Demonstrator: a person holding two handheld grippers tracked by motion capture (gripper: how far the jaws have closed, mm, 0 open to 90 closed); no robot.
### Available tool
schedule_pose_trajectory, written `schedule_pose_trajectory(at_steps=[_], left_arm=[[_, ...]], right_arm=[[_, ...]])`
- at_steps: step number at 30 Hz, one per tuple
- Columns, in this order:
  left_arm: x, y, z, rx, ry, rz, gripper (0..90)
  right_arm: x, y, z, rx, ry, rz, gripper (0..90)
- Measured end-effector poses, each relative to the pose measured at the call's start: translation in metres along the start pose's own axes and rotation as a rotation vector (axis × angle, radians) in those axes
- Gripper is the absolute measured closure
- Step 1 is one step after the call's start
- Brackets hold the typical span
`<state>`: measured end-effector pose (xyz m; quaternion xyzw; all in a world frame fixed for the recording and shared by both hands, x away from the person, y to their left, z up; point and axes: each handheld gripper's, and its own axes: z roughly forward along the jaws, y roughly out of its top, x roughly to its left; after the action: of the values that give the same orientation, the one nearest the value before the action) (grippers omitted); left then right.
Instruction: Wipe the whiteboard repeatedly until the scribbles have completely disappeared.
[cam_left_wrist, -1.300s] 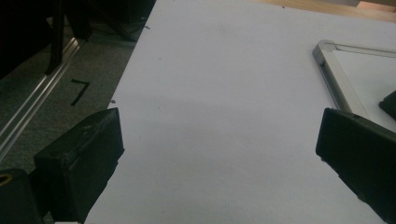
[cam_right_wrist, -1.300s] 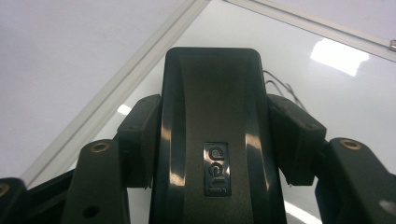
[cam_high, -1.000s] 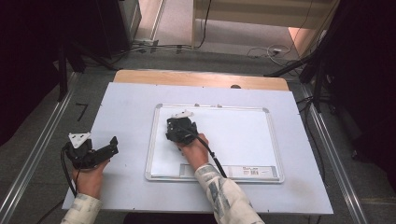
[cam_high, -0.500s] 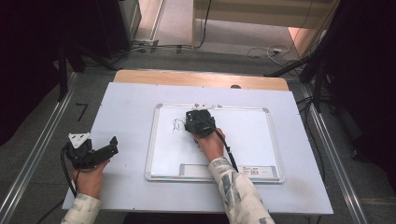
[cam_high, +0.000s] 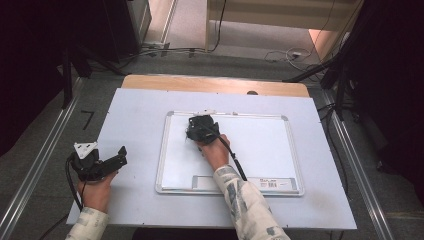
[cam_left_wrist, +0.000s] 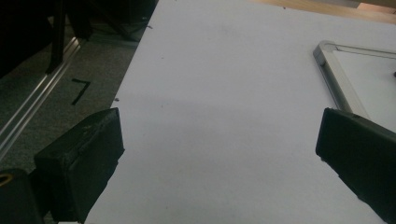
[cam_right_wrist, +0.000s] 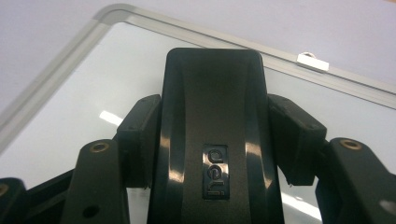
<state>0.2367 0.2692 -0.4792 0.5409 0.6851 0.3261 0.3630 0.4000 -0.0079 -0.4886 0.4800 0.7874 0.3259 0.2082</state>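
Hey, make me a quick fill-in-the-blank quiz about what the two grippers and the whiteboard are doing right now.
1. The right gripper is shut on a black ____ marked "deli".
2. That gripper is over the whiteboard's far ____ corner as the high view shows it.
3. The left gripper's jaws are ____, with nothing between them.
4. The left gripper rests on the white table, ____ the whiteboard's frame.

Missing words: eraser; left; open; outside

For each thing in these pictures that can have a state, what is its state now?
Whiteboard: lying flat on the table, its surface looks clean.
Eraser: gripped, held over the whiteboard near its top left corner.
Right gripper: shut on the eraser.
Left gripper: open, empty, over the table.
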Motion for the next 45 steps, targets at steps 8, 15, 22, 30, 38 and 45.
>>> schedule_pose_trajectory(at_steps=[8, 15, 22, 30, 38, 45], left_arm=[[0.0, 0.0, 0.0, 0.001, -0.005, 0.005, 1.4], [-0.001, 0.0, 0.0, 0.001, -0.005, 0.009, 1.5], [0.004, -0.001, -0.002, 0.0, 0.0, -0.006, 1.4], [0.003, -0.001, -0.001, 0.005, 0.005, -0.005, 1.5], [0.001, -0.001, 0.001, 0.009, 0.005, 0.002, 1.5], [0.002, -0.001, 0.001, 0.003, 0.0, -0.005, 1.4]], right_arm=[[0.027, 0.001, 0.001, 0.003, 0.037, -0.027, 37.3], [0.047, 0.001, 0.002, 0.004, 0.065, -0.068, 37.3], [0.014, 0.01, 0.009, 0.008, 0.043, -0.027, 37.3], [-0.02, 0.013, 0.012, 0.01, 0.004, 0.024, 37.3], [-0.005, 0.019, 0.018, 0.0, 0.002, 0.012, 37.4], [0.025, 0.023, 0.022, 0.002, 0.049, -0.034, 37.2]])
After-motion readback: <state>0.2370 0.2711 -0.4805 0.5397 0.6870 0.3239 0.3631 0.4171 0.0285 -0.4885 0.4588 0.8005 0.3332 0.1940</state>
